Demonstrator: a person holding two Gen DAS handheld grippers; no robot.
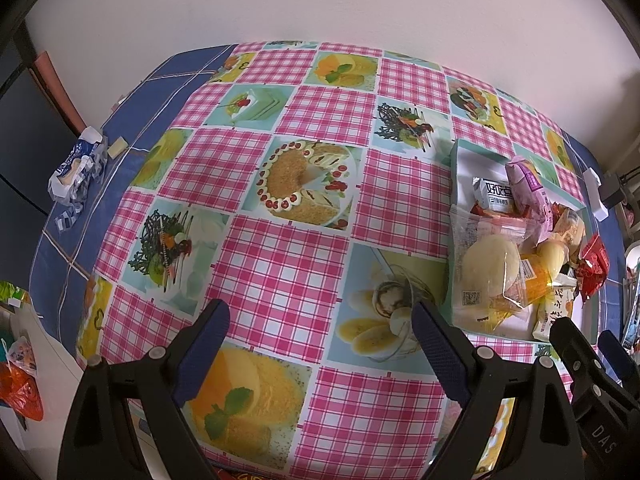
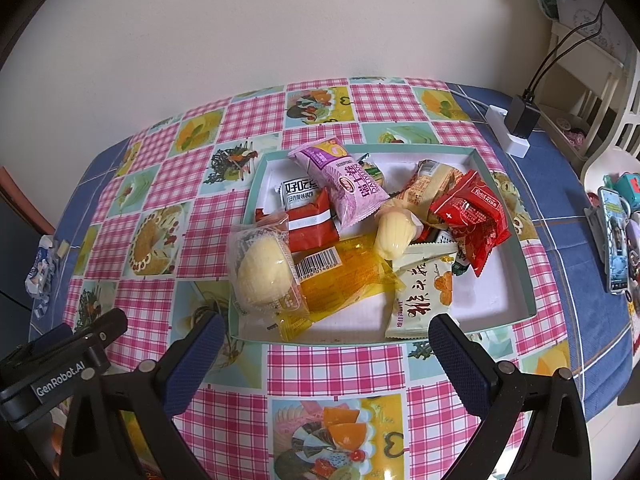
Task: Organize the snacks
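Both tools, left tool [image 1: 320,344] and right tool [image 2: 326,344], gape wide (gripping nothing); snack tray [image 2: 516,276] lies just ahead of the right one.

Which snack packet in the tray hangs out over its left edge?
The clear-wrapped round yellow bun: it overlaps the tray's left rim onto the tablecloth, while the purple packet and the others lie inside.

Bare tablecloth [image 1: 280,272] left, snack-heaped tray [image 2: 516,280] right (charger [image 2: 520,120] behind)
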